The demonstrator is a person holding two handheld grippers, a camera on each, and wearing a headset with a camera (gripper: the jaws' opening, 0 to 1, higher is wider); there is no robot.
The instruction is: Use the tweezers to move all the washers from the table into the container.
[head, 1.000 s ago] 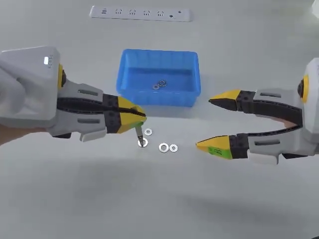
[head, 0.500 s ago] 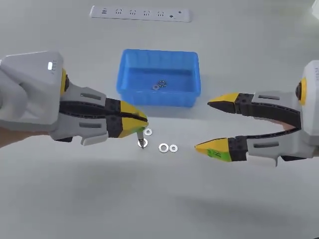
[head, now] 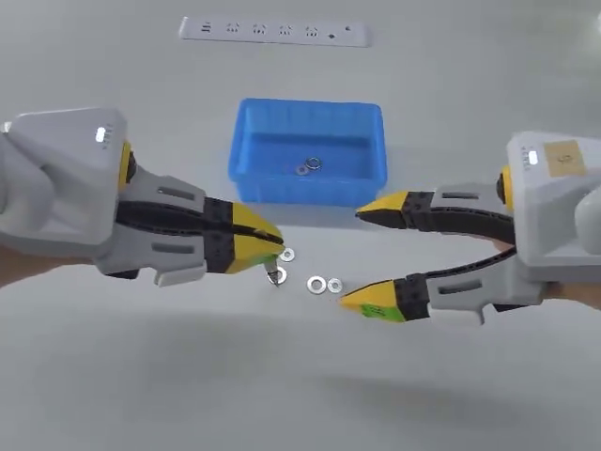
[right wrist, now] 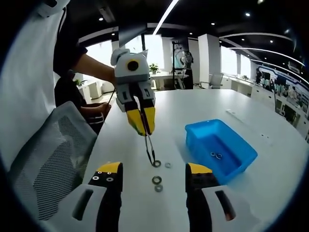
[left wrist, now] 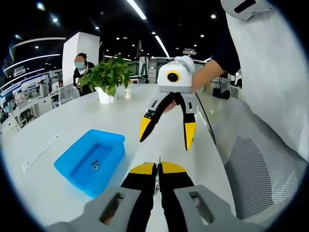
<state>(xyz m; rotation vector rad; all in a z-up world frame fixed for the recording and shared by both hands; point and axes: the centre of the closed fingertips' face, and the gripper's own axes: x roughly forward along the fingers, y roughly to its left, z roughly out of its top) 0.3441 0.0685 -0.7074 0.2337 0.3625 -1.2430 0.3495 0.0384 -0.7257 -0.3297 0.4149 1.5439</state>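
Note:
My left gripper (head: 274,240) is shut on thin metal tweezers (head: 271,266), which point down at the table. Their tip meets one washer (head: 274,276); in the right gripper view that washer (right wrist: 156,163) sits right at the tip of the tweezers (right wrist: 149,145). Three more washers lie loose nearby: one (head: 286,255) just behind, two (head: 316,284) (head: 334,286) to the right. The blue container (head: 254,174) stands beyond them with two washers (head: 310,166) inside. My right gripper (head: 355,257) hovers open right of the loose washers, holding nothing.
A white power strip (head: 272,30) lies at the table's far edge behind the container. In the left gripper view a potted plant (left wrist: 108,77) stands far down the table, and a mesh chair (left wrist: 256,169) is beside it. A person stands in the background.
My right gripper has drifted left, closer to the loose washers. The left gripper and tweezers stay at the same washer. The head camera has shifted slightly.

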